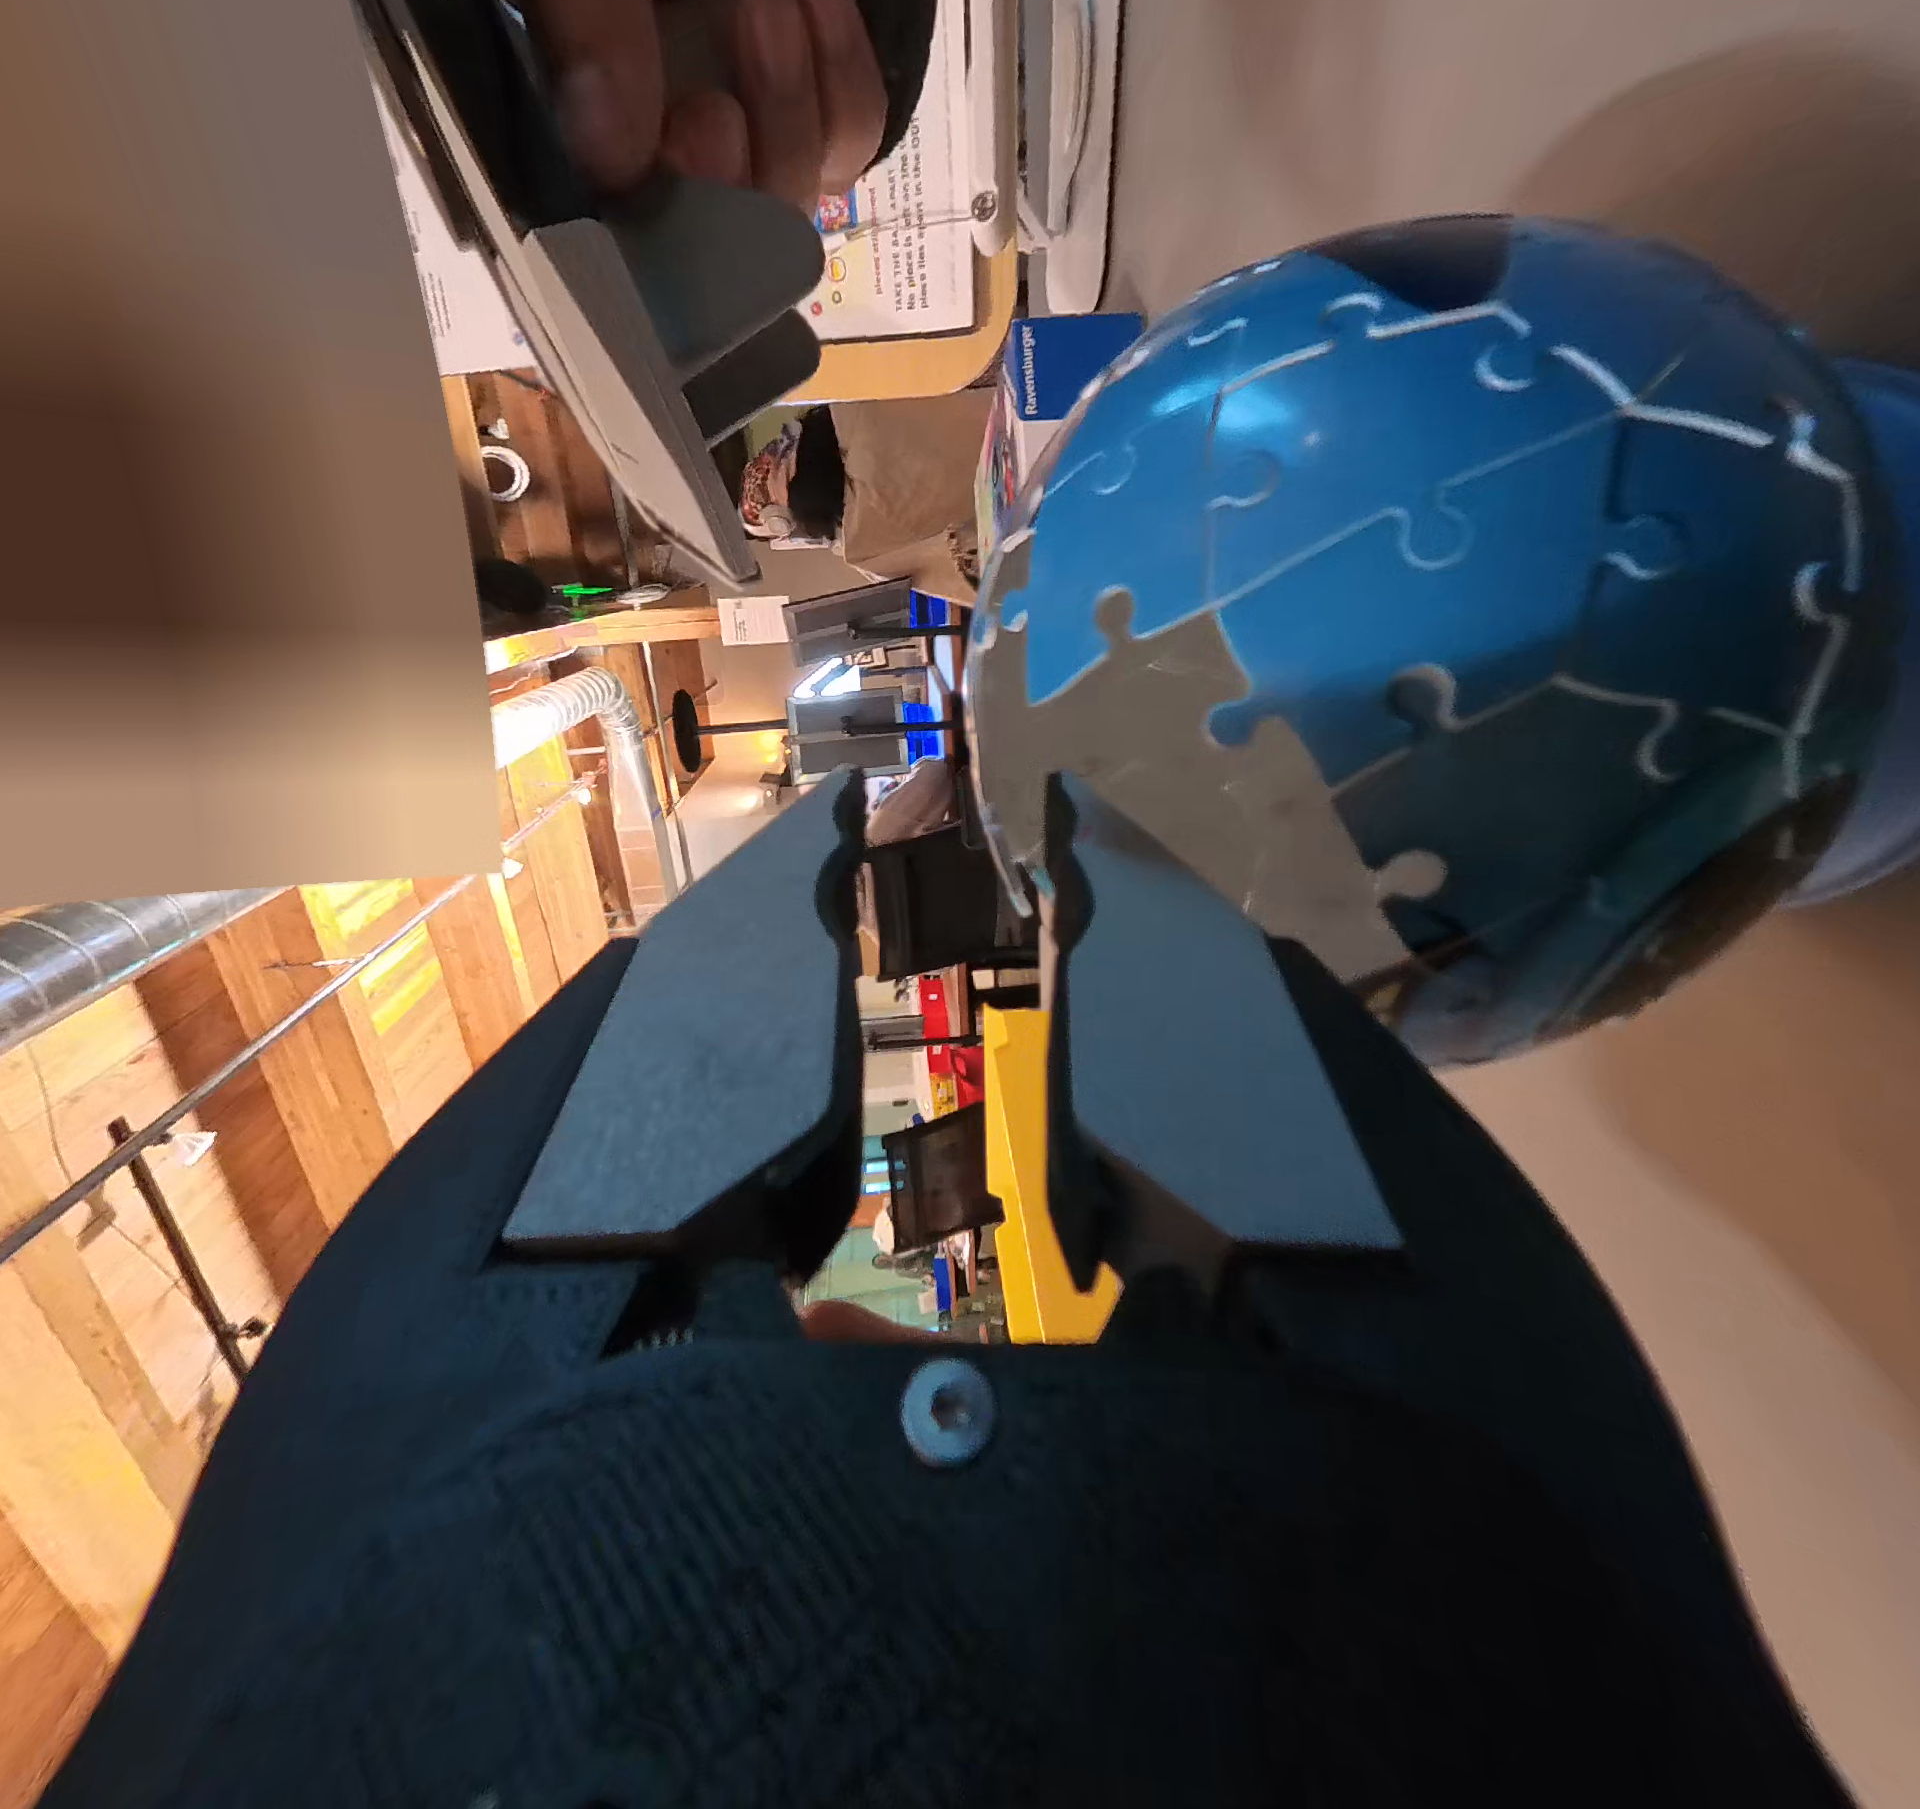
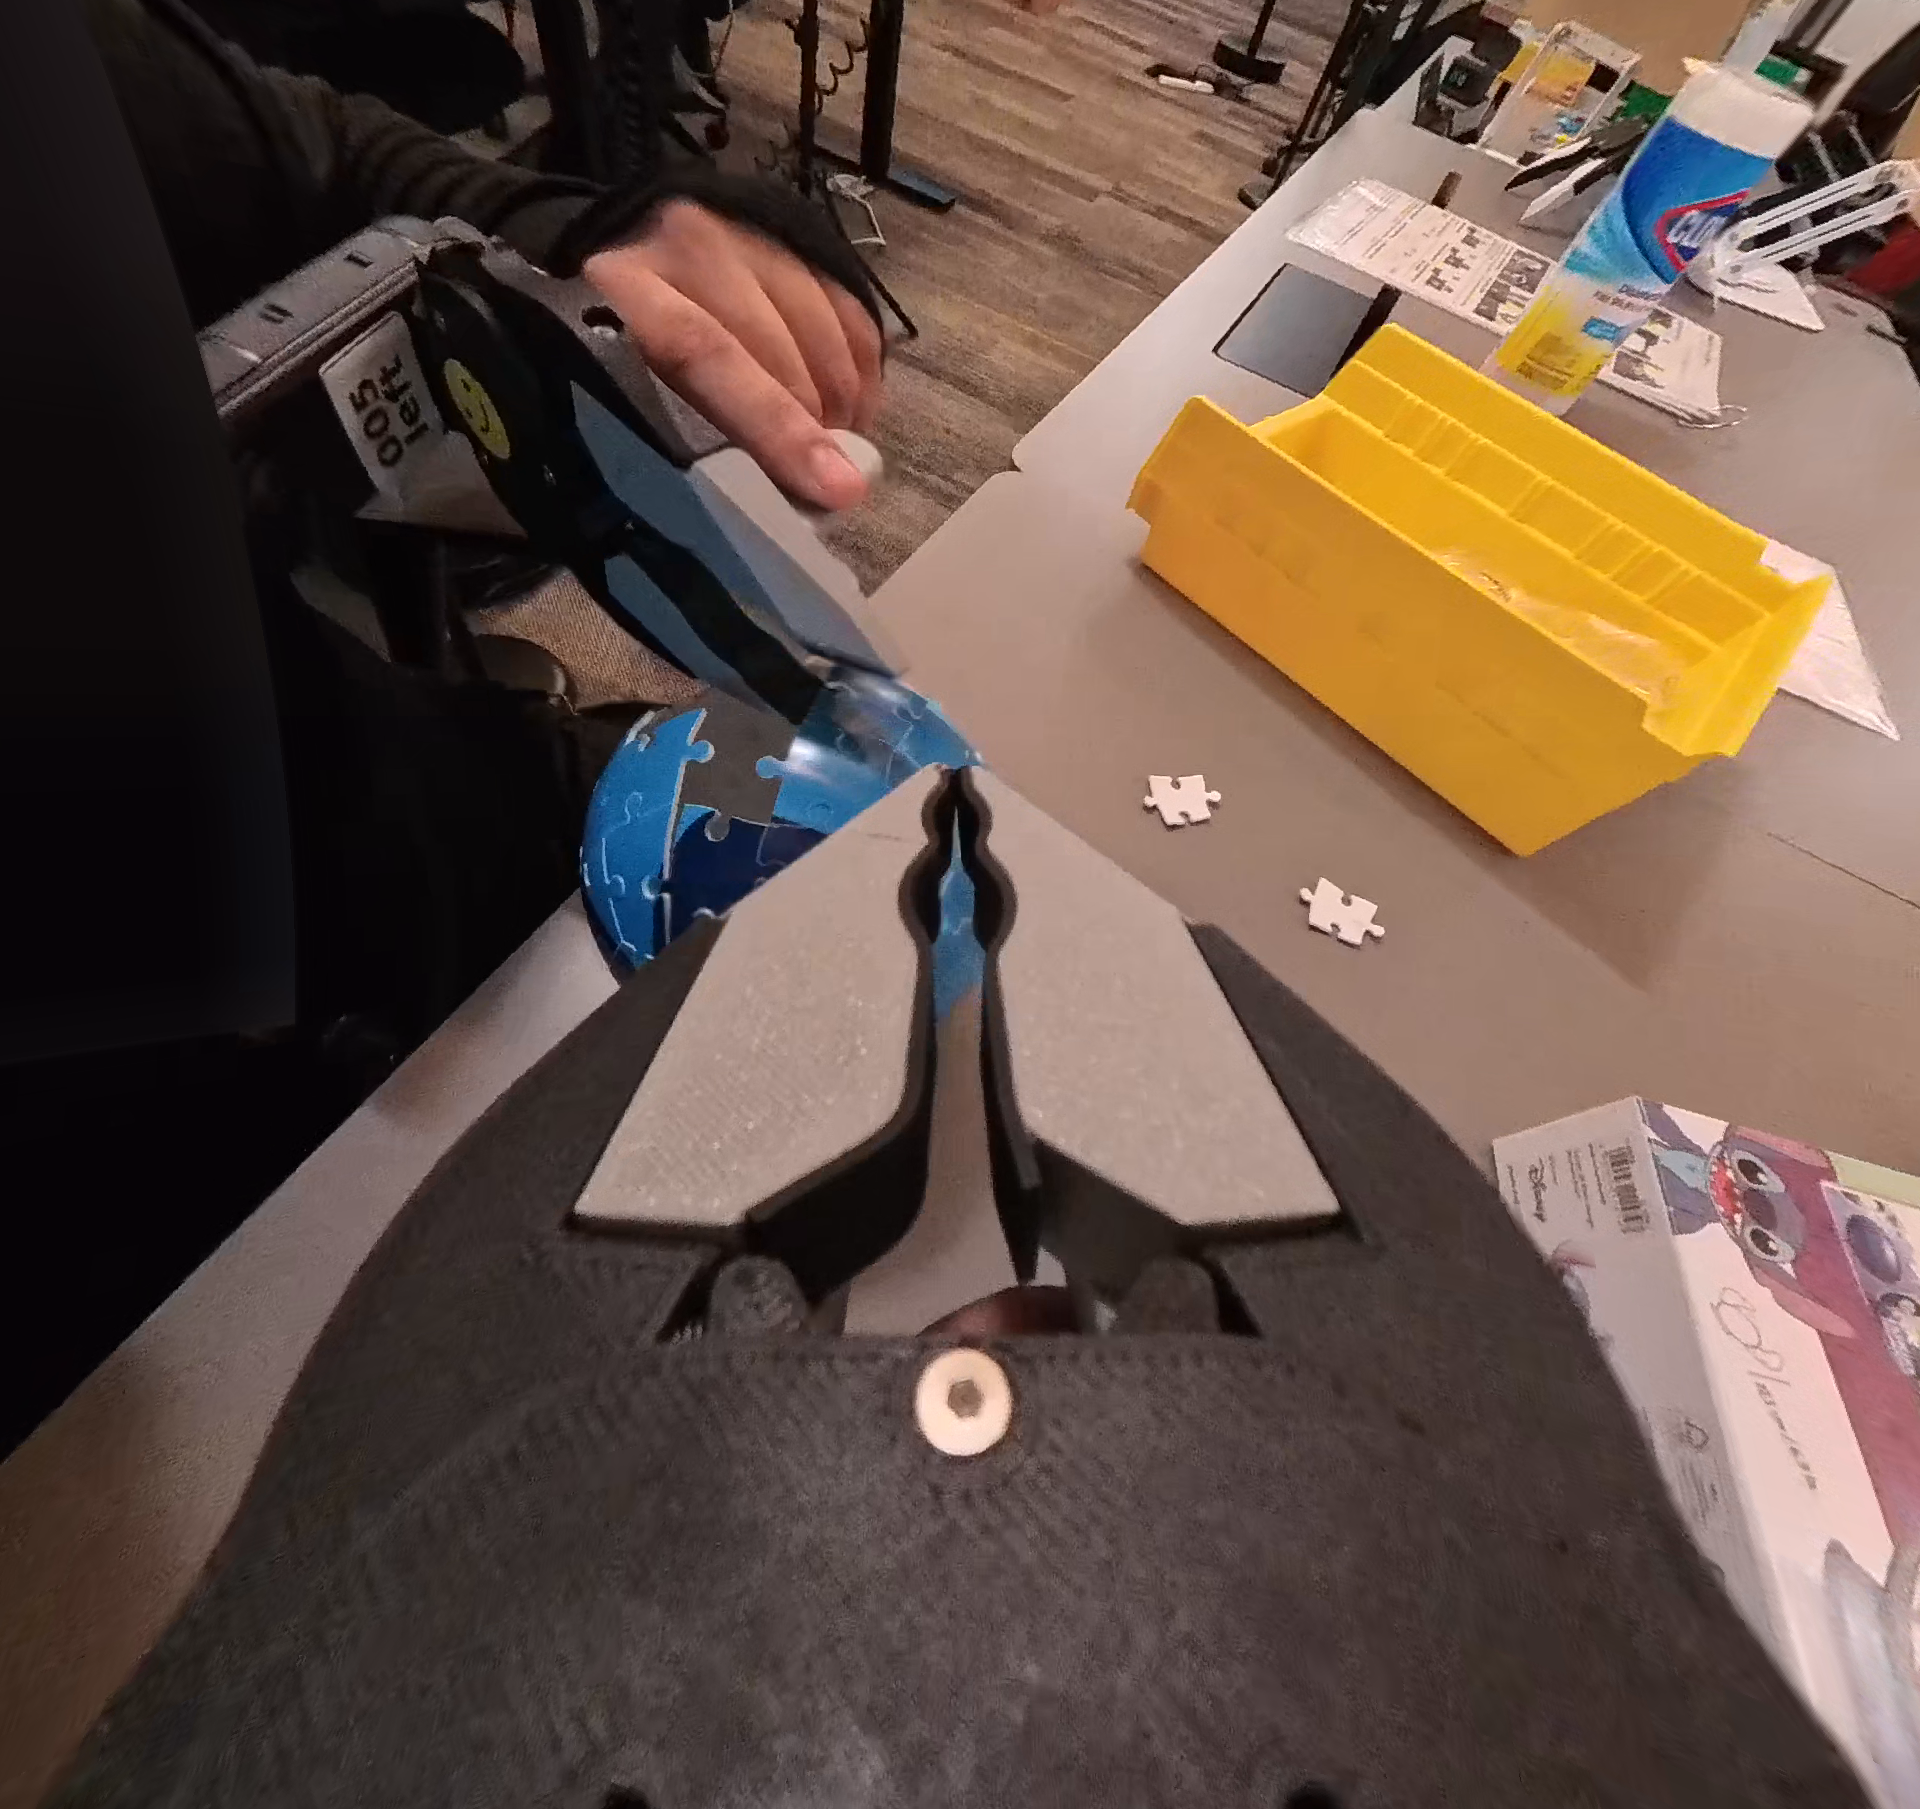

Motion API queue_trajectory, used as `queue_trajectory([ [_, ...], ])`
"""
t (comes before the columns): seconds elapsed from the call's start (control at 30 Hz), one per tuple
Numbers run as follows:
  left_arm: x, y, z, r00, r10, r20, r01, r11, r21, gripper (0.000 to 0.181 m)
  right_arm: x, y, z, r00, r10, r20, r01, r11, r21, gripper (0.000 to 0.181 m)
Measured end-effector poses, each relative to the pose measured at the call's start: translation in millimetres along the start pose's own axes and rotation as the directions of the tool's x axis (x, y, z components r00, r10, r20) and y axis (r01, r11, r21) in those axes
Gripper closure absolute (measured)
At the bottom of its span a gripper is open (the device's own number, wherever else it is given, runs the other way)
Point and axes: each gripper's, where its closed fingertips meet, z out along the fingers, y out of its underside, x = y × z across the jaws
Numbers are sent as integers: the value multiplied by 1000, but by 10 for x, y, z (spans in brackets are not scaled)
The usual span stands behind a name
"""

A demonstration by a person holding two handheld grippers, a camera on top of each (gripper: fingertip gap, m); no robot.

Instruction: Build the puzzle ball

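The blue puzzle ball [image 1: 1507,564], partly built with an open side and a jagged rim, rests near the table's front edge; the right wrist view shows it [image 2: 623,845] partly behind my right fingers. My left gripper [image 1: 954,791] has its jaws nearly closed around the ball's rim, which lies against one finger; it also shows in the right wrist view [image 2: 847,691]. My right gripper [image 2: 957,772] is shut with nothing visible in it, its tips just over the ball; it also shows in the left wrist view [image 1: 816,305]. Two loose white pieces [image 2: 1182,799] [image 2: 1340,911] lie on the grey table [image 2: 1143,980].
A yellow bin [image 2: 1455,637] stands on the table beyond the loose pieces. The puzzle's box [image 2: 1745,1344] lies at the right. A wipes canister [image 2: 1621,242] and printed sheets [image 2: 1403,242] stand at the far end. The table's edge runs just left of the ball. There is about 6 cm between the tips of the two grippers.
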Motion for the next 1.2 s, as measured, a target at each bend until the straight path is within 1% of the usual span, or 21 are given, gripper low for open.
queue_trajectory([
  [0.17, -11, 31, -84, 1000, -5, -27, 5, 1000, 8, 134, 157, 78, -142, 997, 42, -61, -42, 999, -1, 181],
  [0.3, -43, 59, -216, 997, -42, -67, 45, 998, 39, 124, 246, 73, -349, 988, 117, -101, -112, 992, 50, 181],
  [0.37, -52, 71, -291, 989, -97, -111, 105, 992, 69, 120, 312, 112, -471, 978, 140, -154, -131, 989, 67, 181],
  [0.47, -55, 120, -391, 940, -257, -224, 288, 951, 116, 118, 431, 249, -644, 944, 217, -247, -198, 975, 100, 181],
  [0.53, -75, 155, -467, 865, -388, -319, 450, 881, 146, 115, 496, 393, -756, 908, 283, -308, -258, 959, 120, 181],
  [0.6, -147, 211, -525, 755, -519, -401, 619, 767, 172, 115, 530, 549, -869, 863, 341, -374, -311, 940, 139, 181],
  [0.67, -189, 319, -537, 624, -622, -474, 755, 637, 157, 117, 510, 761, -985, 806, 381, -452, -356, 923, 143, 181],
  [0.7, -202, 375, -531, 566, -660, -494, 803, 576, 151, 119, 484, 846, -1048, 774, 401, -489, -371, 914, 163, 181],
  [0.73, -193, 421, -524, 518, -685, -512, 838, 527, 143, 122, 441, 891, -1110, 746, 428, -510, -374, 903, 212, 181],
  [0.77, -173, 455, -515, 482, -704, -522, 860, 493, 131, 124, 377, 902, -1158, 726, 458, -513, -370, 889, 270, 181],
  [0.83, -176, 502, -481, 431, -755, -494, 892, 440, 105, 129, 242, 831, -1206, 706, 497, -505, -359, 866, 349, 181],
  [0.87, -172, 460, -498, 410, -763, -500, 902, 420, 99, 128, 149, 717, -1170, 717, 492, -495, -347, 866, 359, 181],
  [0.93, -153, 353, -537, 385, -767, -513, 912, 400, 87, 131, -68, 403, -960, 773, 434, -462, -310, 895, 321, 181],
  [0.97, -132, 322, -531, 378, -772, -511, 914, 399, 74, 132, -176, 242, -794, 807, 395, -439, -298, 914, 275, 181],
  [1.03, -64, 279, -505, 323, -779, -537, 930, 367, 28, 132, -344, -51, -441, 865, 313, -392, -271, 949, 160, 181],
  [1.13, 22, 307, -468, 215, -781, -586, 960, 278, -18, 132, -422, -388, -25, 904, 189, -384, -200, 980, 10, 181],
  [1.2, 19, 332, -443, 143, -795, -589, 981, 194, -23, 134, -405, -475, 185, 916, 108, -386, -158, 982, -101, 181],
])
